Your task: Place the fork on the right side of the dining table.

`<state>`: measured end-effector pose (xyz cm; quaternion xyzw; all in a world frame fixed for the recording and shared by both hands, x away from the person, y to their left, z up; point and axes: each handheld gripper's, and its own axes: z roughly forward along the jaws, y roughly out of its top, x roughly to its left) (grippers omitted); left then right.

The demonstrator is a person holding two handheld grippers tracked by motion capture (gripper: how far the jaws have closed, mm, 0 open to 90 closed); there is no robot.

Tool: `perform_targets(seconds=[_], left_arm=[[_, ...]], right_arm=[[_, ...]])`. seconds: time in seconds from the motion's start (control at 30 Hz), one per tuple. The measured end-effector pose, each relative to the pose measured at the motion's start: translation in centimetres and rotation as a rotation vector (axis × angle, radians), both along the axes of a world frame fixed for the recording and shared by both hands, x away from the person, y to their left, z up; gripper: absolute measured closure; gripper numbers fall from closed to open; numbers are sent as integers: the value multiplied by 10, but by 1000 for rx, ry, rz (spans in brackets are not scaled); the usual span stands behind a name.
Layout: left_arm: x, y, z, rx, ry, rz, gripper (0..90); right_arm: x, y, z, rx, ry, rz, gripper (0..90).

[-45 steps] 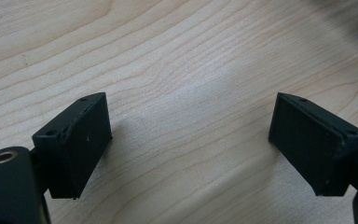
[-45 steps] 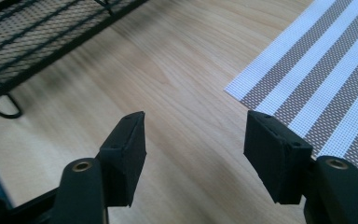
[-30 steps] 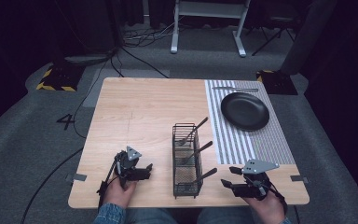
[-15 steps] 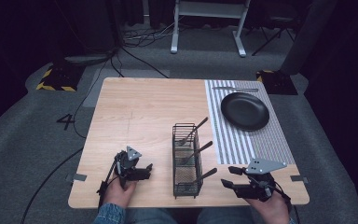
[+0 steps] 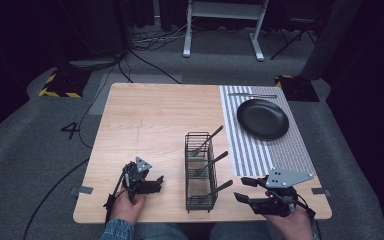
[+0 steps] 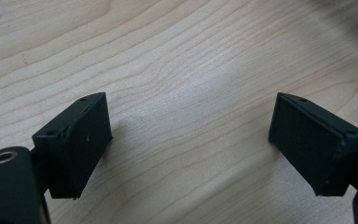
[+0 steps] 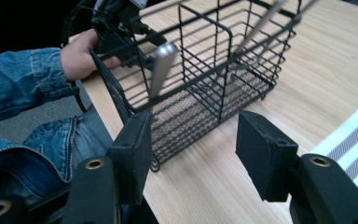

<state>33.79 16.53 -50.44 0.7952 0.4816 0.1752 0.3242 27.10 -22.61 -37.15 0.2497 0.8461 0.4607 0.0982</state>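
Wire caddy (image 5: pixel 200 172) lengthwise front-to-back

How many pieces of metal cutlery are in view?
4: three stand in the black wire basket, near compartment, middle, far; the fourth lies on the striped placemat beyond the black round plate. More may be hidden.

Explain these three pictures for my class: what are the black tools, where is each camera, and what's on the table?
A person holds a two-jaw gripper in each hand. One camera looks down from above; one rides on each gripper. On the wooden table stands a wire basket with three pieces of cutlery leaning in it. A black plate lies on a striped mat, another piece of cutlery beyond it. The left gripper is open over bare wood. The right gripper, beside the basket, has just been closing slightly and holds nothing.
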Motion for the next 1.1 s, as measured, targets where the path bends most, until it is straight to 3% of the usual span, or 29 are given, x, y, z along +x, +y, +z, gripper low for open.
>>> perform_targets(seconds=[0.33, 0.73, 0.77, 0.93, 1.1], left_arm=[[0, 0, 0, -1, 0, 1, 129], [0, 0, 0, 1, 1, -2, 129], [0, 0, 0, 2, 1, -2, 129], [0, 0, 0, 0, 0, 0, 129], [0, 0, 0, 0, 0, 0, 129]], right_arm=[[-5, 15, 14, 23, -9, 54, 471], [9, 19, 17, 61, 72, 70, 629], [11, 19, 17, 66, 85, 74, 679], [13, 20, 17, 58, 93, 67, 772], [12, 20, 18, 67, 88, 71, 780]])
